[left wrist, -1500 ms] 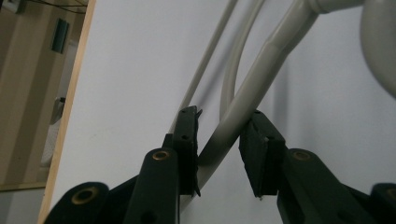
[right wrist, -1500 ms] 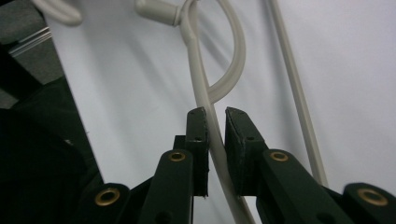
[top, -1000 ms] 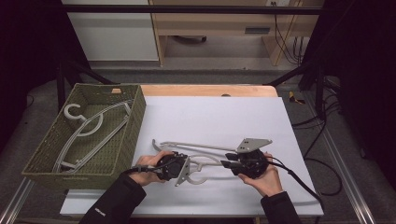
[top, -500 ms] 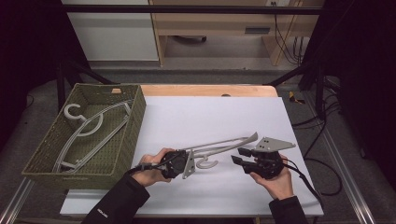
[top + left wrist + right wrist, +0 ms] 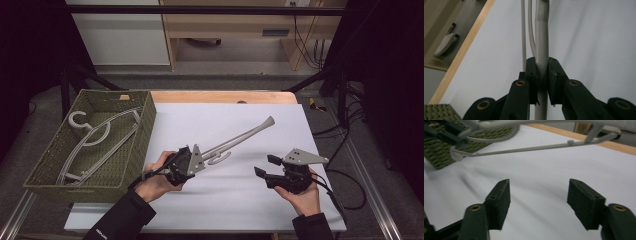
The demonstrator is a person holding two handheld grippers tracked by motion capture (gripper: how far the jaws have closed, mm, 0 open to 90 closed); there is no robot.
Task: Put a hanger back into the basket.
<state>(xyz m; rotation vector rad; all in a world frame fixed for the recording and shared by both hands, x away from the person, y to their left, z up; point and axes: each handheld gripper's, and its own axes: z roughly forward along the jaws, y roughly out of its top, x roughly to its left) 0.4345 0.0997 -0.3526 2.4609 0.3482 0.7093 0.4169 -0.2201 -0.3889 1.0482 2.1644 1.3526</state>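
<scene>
The left gripper [image 5: 186, 165] was clenched on the grey plastic hanger [image 5: 240, 138], lifted clear of the white table [image 5: 225, 120], its slim arm pointing to about two o'clock; the right gripper [image 5: 264, 166], jaws just opened and holding nothing, hung at four o'clock. The carrying step seemed in hand; next, I judged, a swing toward the woven green basket [image 5: 142, 140] at nine o'clock, where a second hanger [image 5: 95, 135] lay.

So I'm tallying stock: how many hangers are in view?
2. One hanger is held above the white table by the left tool; the other lies in the green basket. More could be hidden beneath it.
</scene>
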